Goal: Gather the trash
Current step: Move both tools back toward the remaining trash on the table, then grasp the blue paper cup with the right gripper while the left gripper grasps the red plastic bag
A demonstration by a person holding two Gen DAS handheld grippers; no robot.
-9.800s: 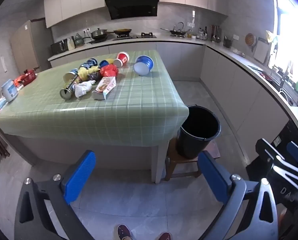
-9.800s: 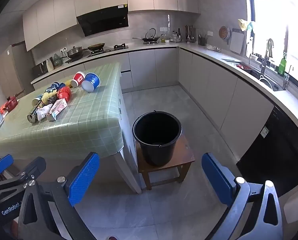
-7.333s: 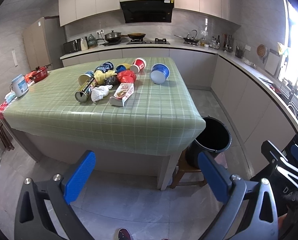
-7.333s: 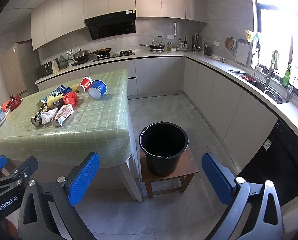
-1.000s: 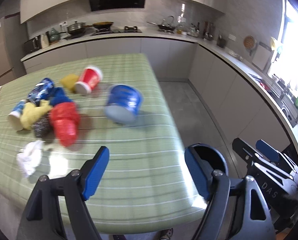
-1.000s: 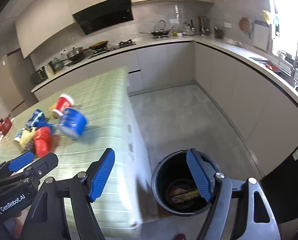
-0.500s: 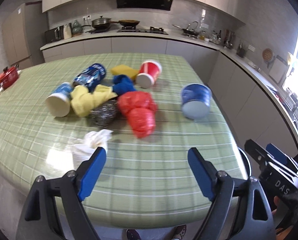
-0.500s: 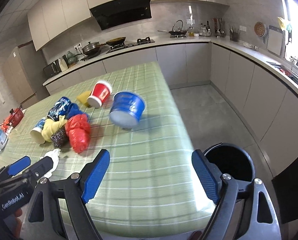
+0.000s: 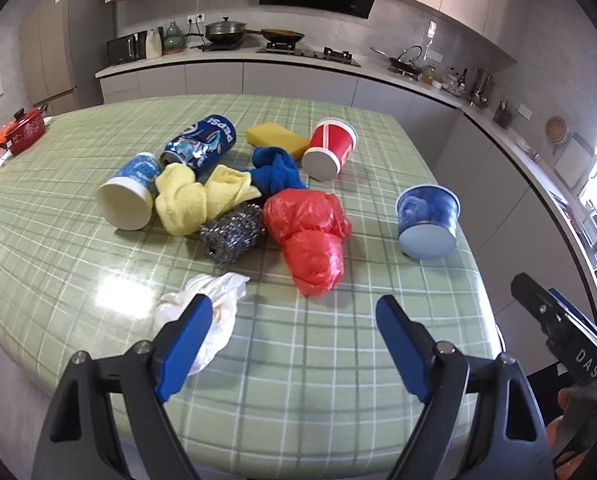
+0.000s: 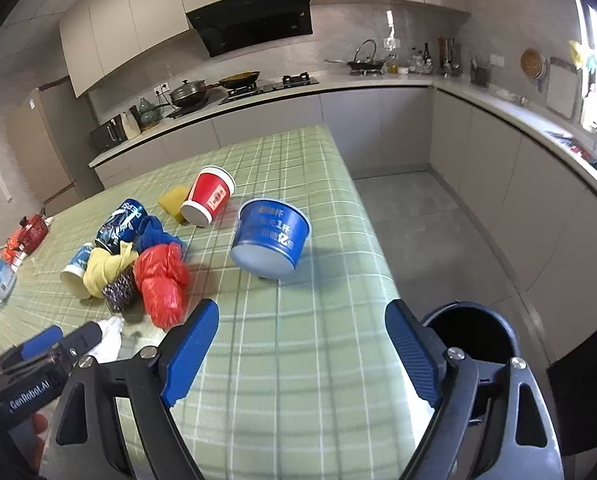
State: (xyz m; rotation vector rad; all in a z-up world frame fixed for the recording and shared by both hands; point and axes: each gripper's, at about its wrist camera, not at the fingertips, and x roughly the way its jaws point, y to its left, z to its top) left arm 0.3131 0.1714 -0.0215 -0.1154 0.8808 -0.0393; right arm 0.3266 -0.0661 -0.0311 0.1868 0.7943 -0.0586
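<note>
- Lying by your left claw (image 9: pixel 290 344), spread wide and empty, the crumpled white tissue wad (image 9: pixel 210 312) sits on the green checked desk (image 9: pixel 338 380).
- Your right claw (image 10: pixel 302 352) gapes wide too, empty, near the black round bin (image 10: pixel 474 332).

"PEPSI" on the blue can (image 9: pixel 202 141); "GenRobot.AI" on the left hand-held gripper (image 10: pixel 40 350); "DAS" on the right hand-held gripper (image 9: pixel 570 336).

Green-checked tablecloth (image 9: pixel 338 380); red bag (image 9: pixel 310 236)
</note>
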